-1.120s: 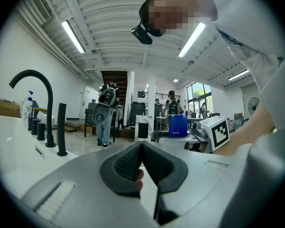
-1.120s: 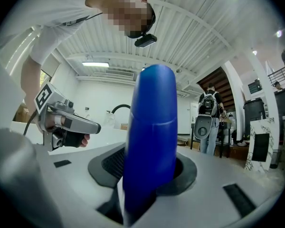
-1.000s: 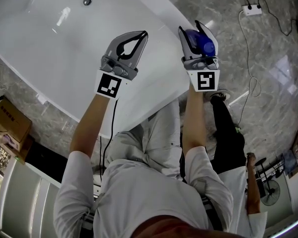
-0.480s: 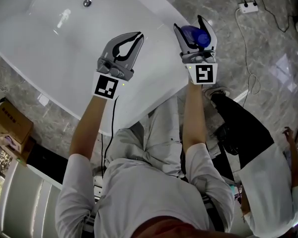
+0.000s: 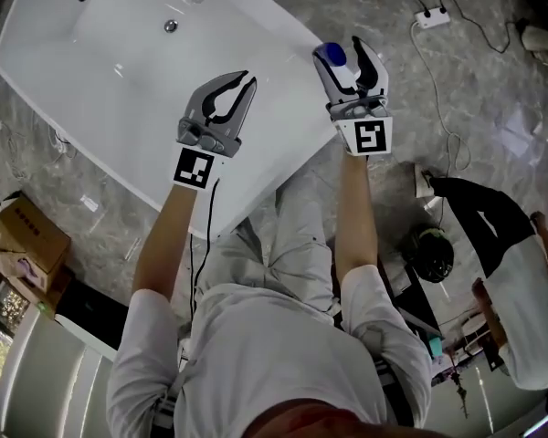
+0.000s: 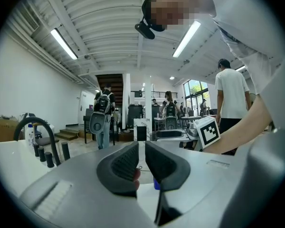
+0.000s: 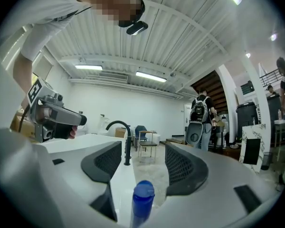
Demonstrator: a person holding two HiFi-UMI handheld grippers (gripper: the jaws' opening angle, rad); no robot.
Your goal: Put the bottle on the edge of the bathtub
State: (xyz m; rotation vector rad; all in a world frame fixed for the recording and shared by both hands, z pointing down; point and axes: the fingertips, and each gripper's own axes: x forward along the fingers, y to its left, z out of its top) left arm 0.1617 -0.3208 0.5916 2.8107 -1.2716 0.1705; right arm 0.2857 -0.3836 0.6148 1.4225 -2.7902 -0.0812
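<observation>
Right hand-held gripper (image 7: 141, 152) released, bottle (image 7: 142, 196) on the bathtub (image 5: 288, 67) rim.
Its pads stand clear either side of the blue cap; left hand-held gripper (image 5: 241, 82) is clenched, empty. The bottle is likely light, slick plastic (tippy): grip the body. Only the head view shows the rim placement.

We are seeing a white power strip (image 5: 430, 16) lying on the grey marble floor (image 5: 502, 80), and its thin cable (image 5: 446, 108) is running across this floor. A cardboard box (image 5: 23, 235) is standing on the floor at the left. A second person in a white shirt (image 5: 521, 290) is bending at the right, with a dark round thing (image 5: 429, 252) just beside. Farther in the hall, a person with a backpack (image 6: 103, 115) is standing under long ceiling lights (image 6: 64, 44) that are shining.
</observation>
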